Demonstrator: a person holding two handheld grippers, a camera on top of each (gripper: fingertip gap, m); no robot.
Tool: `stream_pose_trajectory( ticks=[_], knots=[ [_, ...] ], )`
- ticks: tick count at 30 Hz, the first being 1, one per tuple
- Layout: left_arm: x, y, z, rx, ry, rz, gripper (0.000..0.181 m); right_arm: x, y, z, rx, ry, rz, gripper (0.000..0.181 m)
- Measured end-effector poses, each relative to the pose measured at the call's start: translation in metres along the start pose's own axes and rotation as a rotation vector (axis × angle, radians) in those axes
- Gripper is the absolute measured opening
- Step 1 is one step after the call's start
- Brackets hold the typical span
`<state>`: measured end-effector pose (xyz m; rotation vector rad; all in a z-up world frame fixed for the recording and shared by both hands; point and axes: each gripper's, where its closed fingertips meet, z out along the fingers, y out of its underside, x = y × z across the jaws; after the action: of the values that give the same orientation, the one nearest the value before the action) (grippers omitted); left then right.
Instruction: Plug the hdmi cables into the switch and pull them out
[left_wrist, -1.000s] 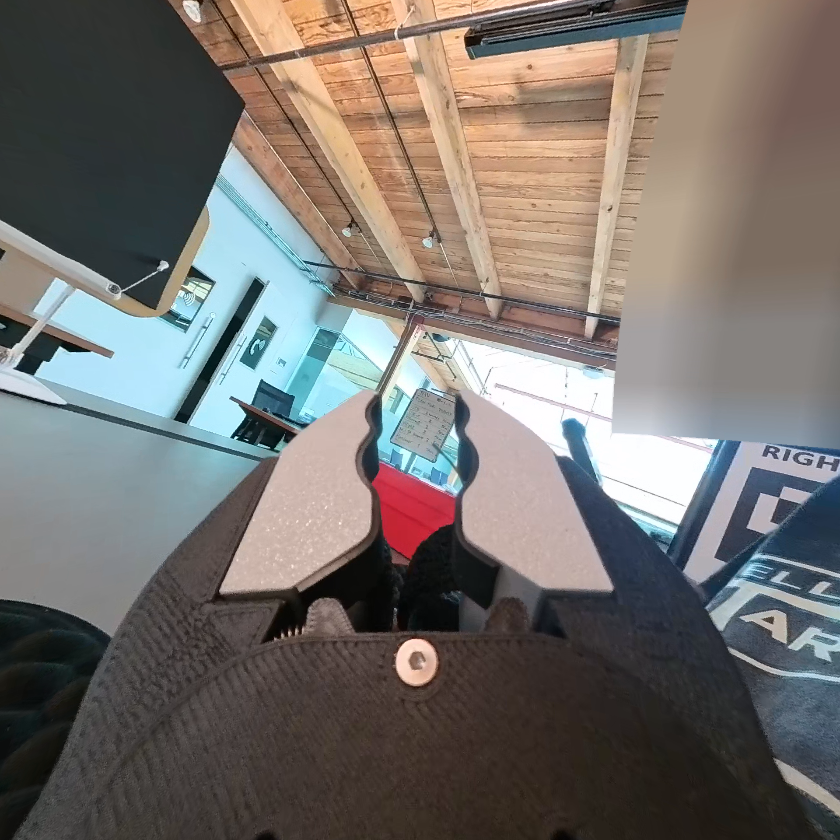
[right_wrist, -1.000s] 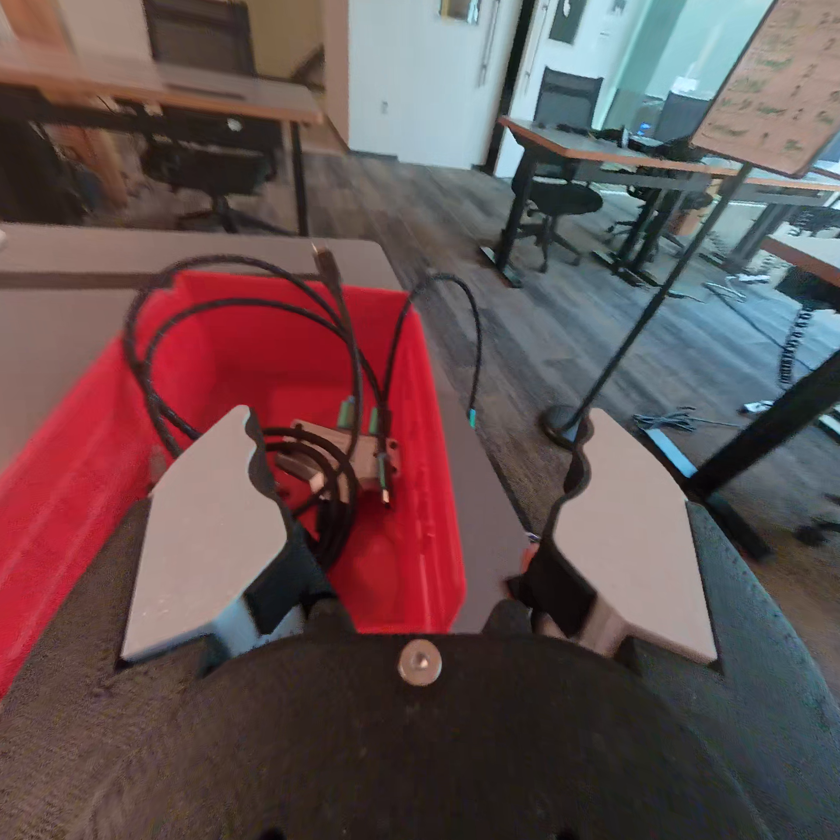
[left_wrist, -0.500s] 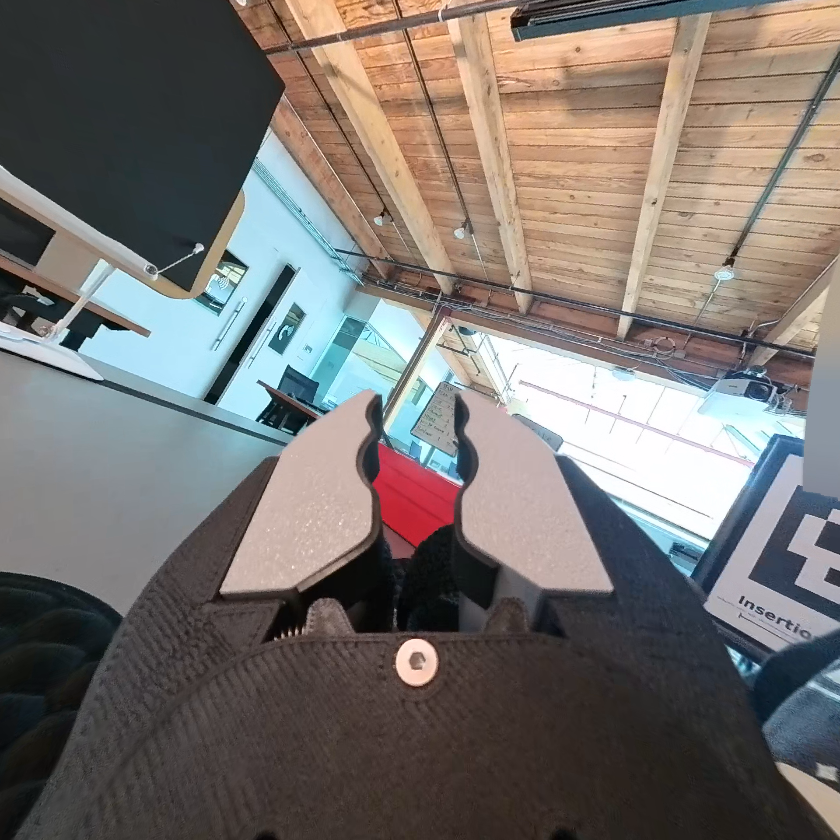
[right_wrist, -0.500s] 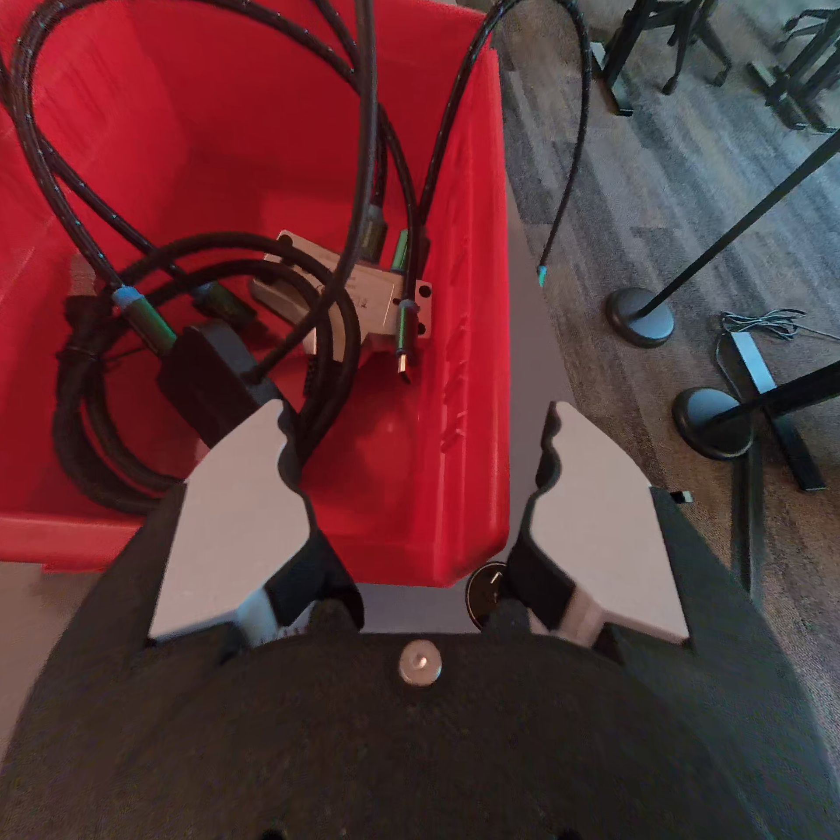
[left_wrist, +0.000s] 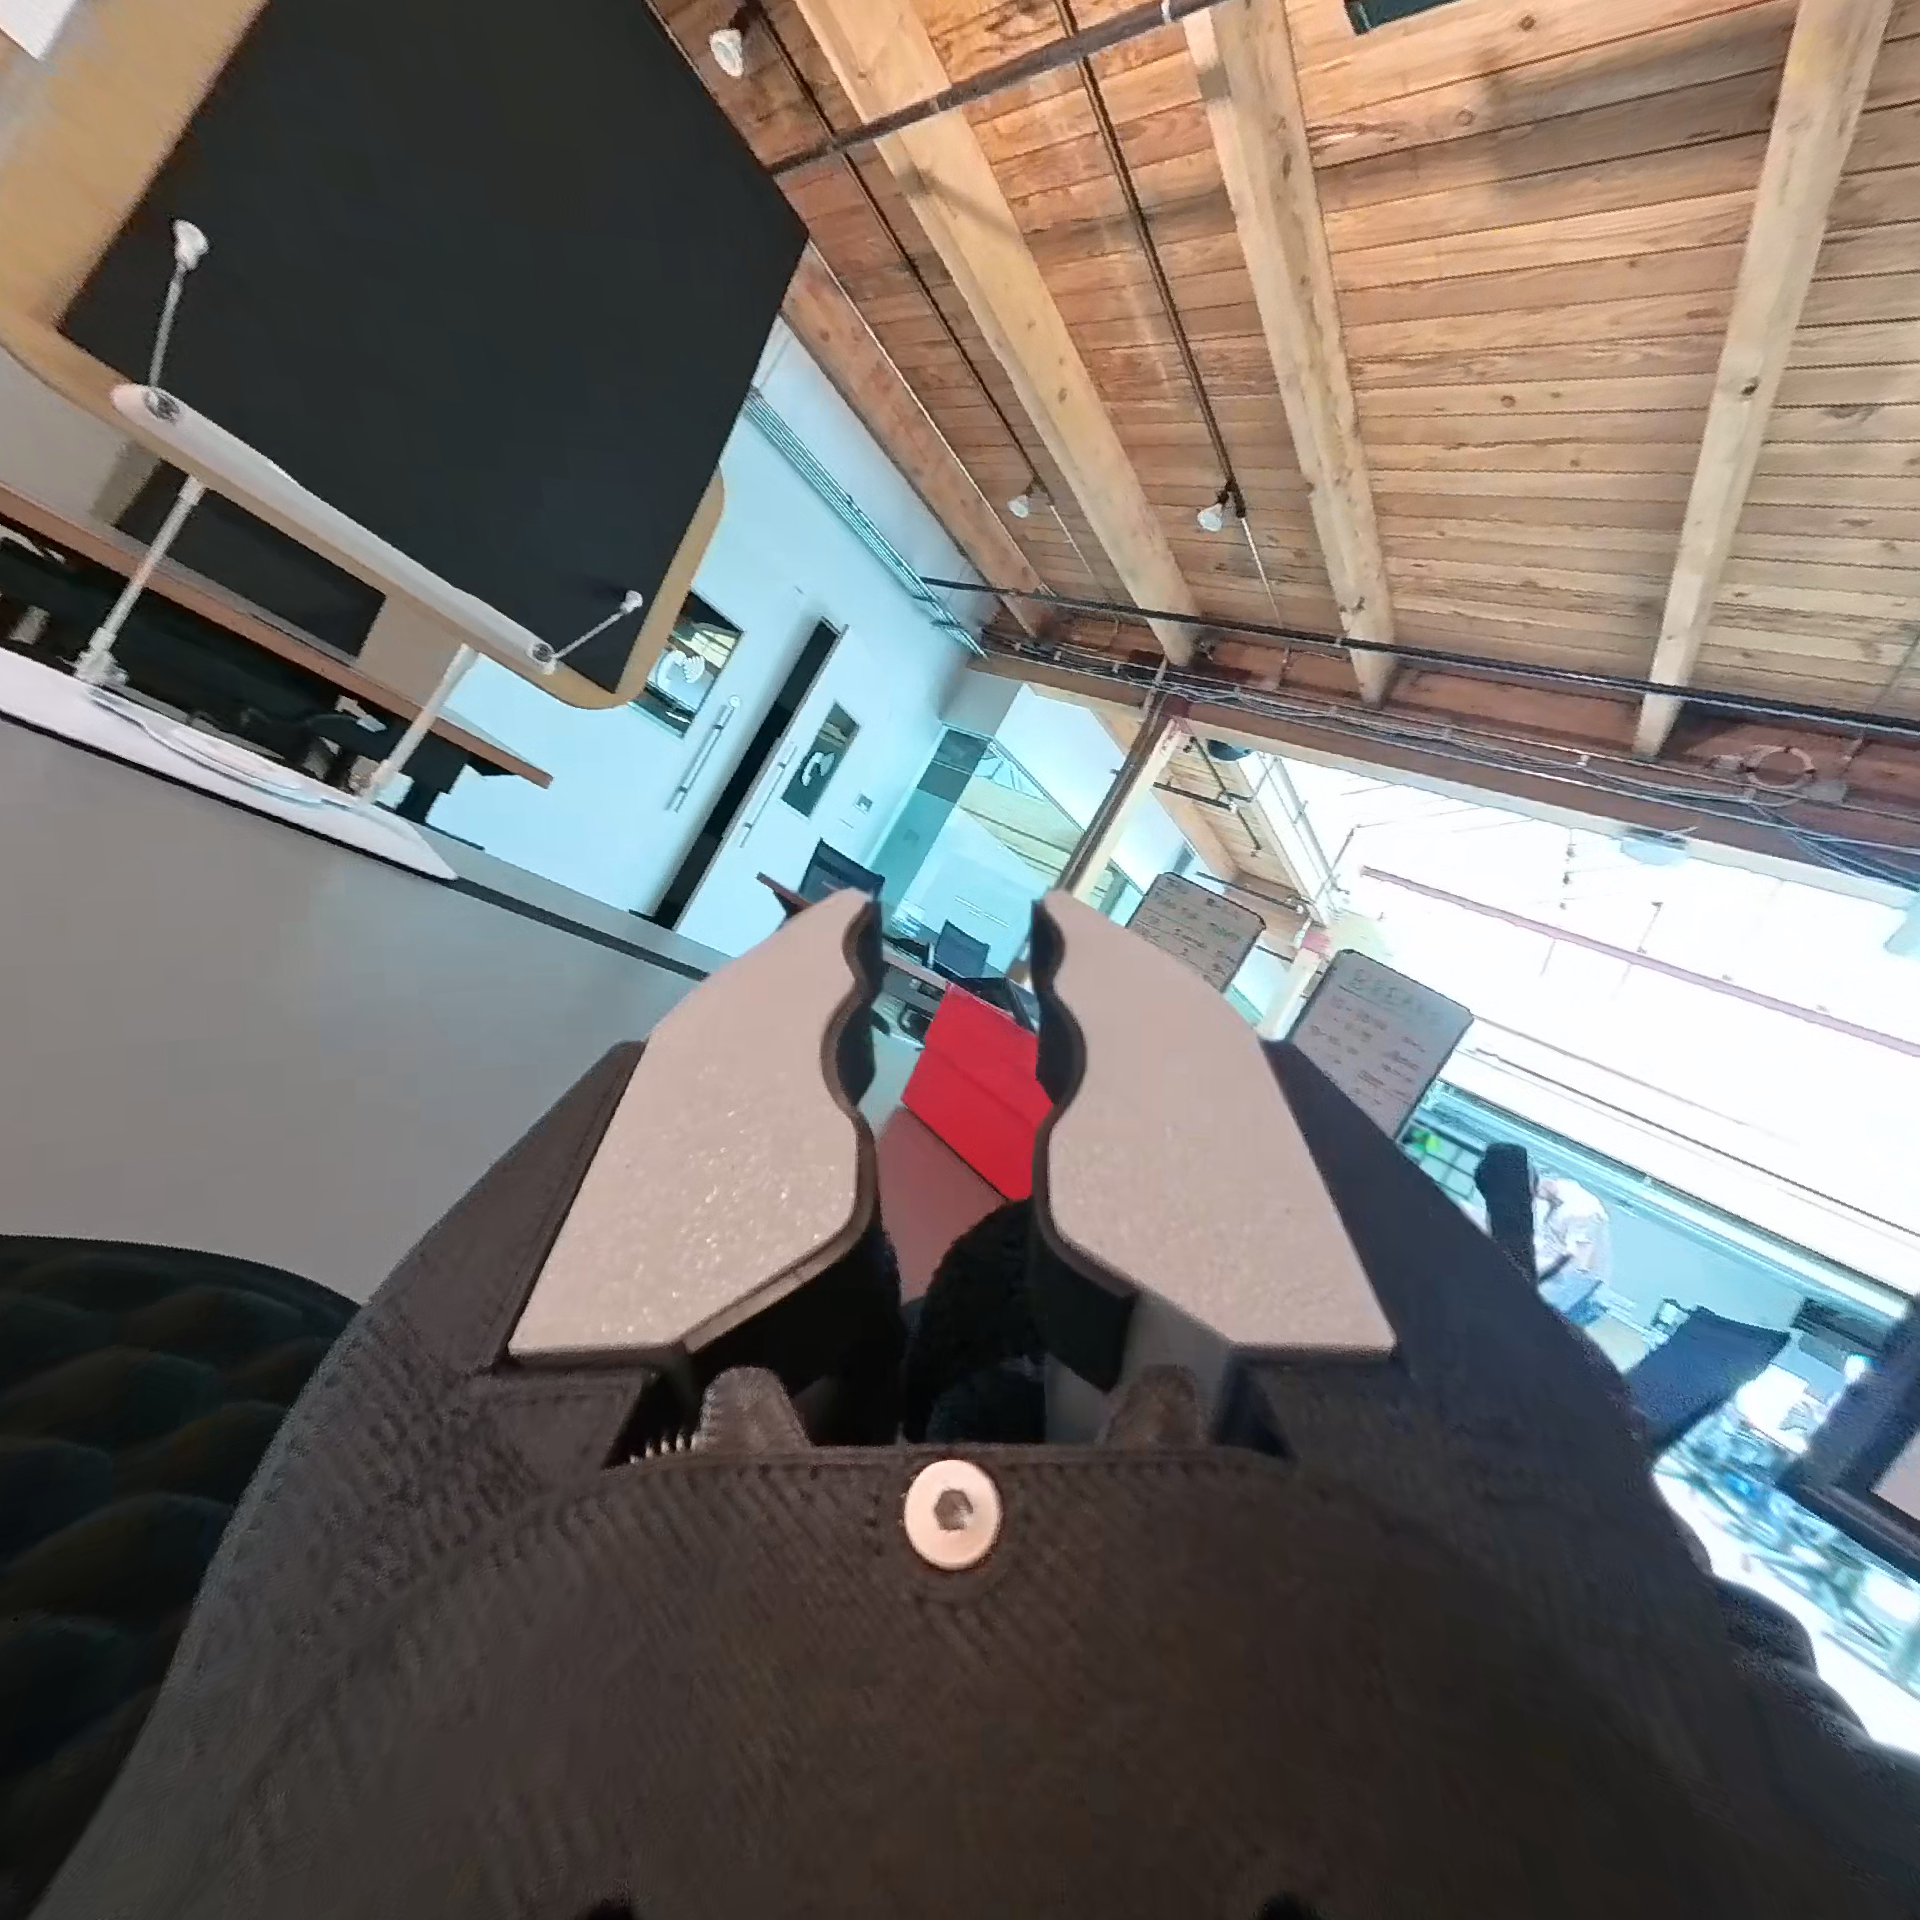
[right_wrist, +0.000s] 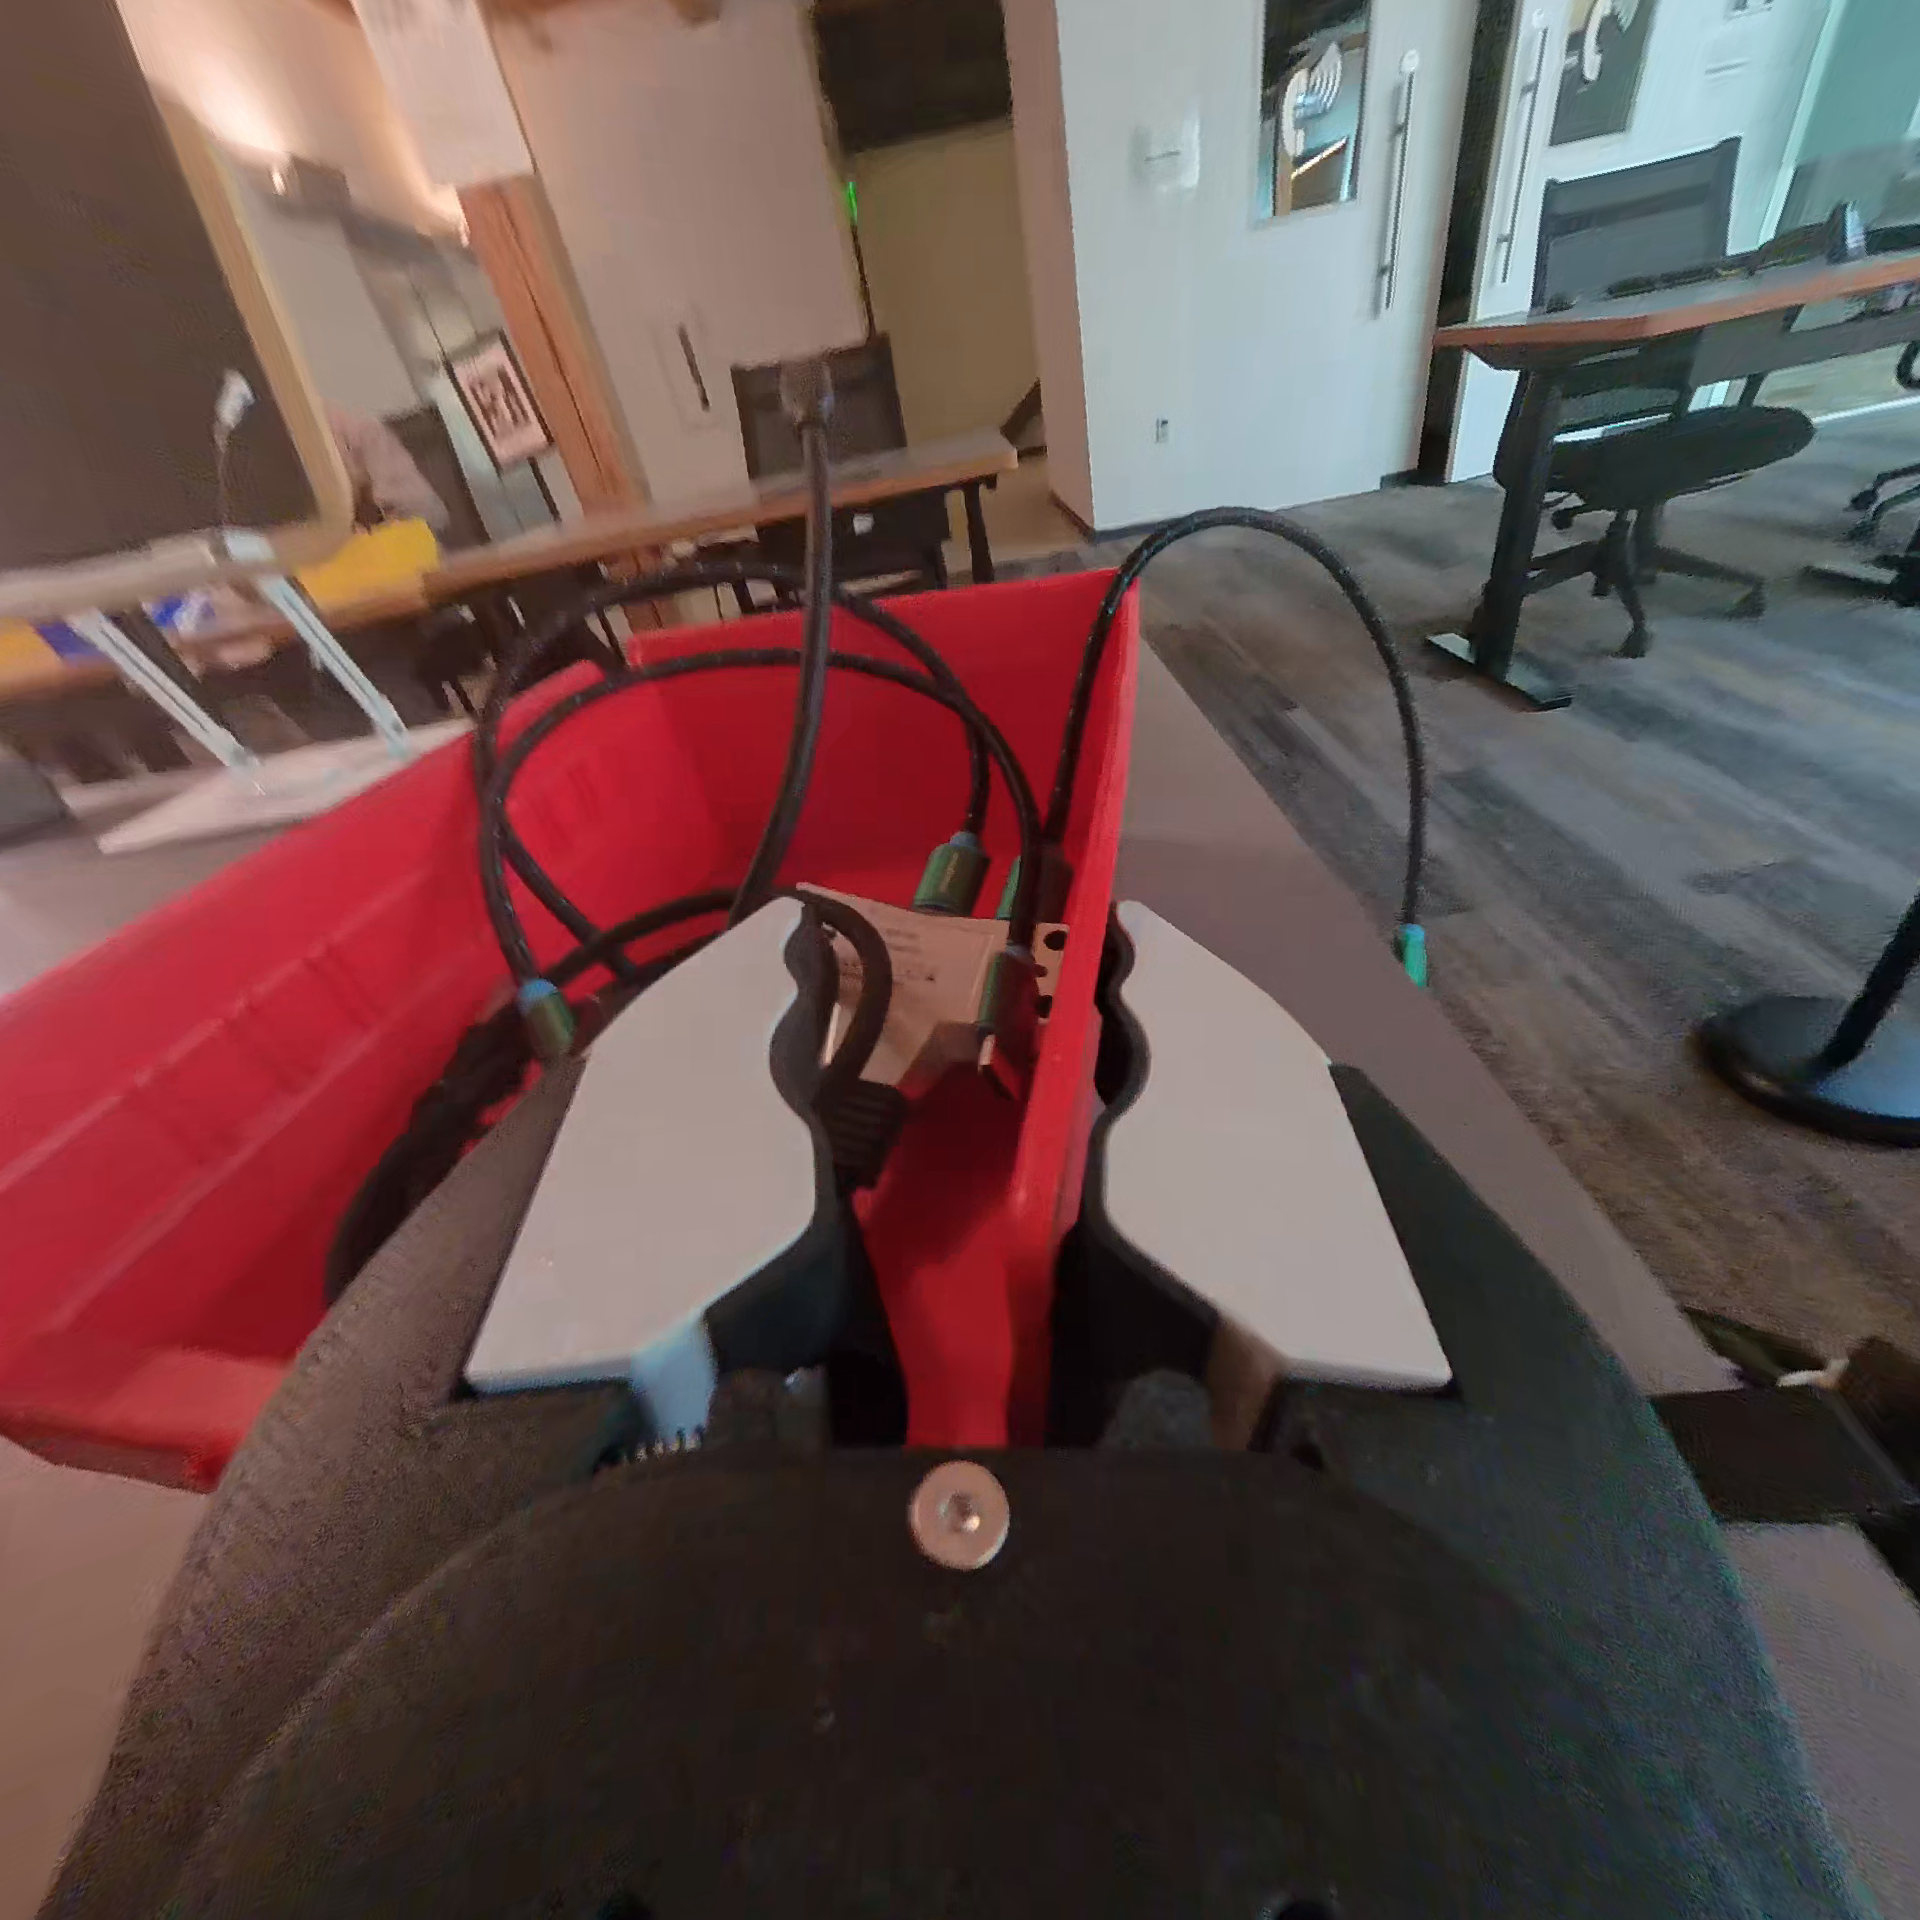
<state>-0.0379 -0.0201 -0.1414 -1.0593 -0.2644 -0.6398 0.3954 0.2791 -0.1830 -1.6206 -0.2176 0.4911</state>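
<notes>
Fingers of the right gripper (right_wrist: 961, 961) straddle the right wall of the red plastic bin (right_wrist: 1081, 935), not visibly pinching; left gripper (left_wrist: 951, 920) narrowly parted, empty. Seat deep before closing.

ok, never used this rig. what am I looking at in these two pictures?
There is no robot: a person holds a two-finger gripper in each hand, and each has a camera looking along its fingers.

The left wrist view tilts up at a wooden ceiling. The left gripper is low over the grey table, jaws slightly apart and holding nothing.

The right wrist view looks into a red bin on that table. Inside are a silver switch and black braided HDMI cables; one cable droops over the side. The right gripper is open and straddles the bin's right wall, one finger inside and one outside. It grips no cable.
</notes>
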Motion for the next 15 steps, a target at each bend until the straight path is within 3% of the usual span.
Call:
stream_pose_trajectory(
  ticks=[6, 15],
  knots=[
    [-0.007, -0.002, 0.0, 0.004, -0.046, 0.019, 0.026, -0.009, -0.022, -0.017, 0.295, -0.115, 0.304, 0.045],
    [-0.025, -0.007, 0.0, -0.012, -0.132, 0.023, 0.021, -0.021, -0.025, -0.014, 0.348, -0.123, 0.293, 0.062]
  ],
)
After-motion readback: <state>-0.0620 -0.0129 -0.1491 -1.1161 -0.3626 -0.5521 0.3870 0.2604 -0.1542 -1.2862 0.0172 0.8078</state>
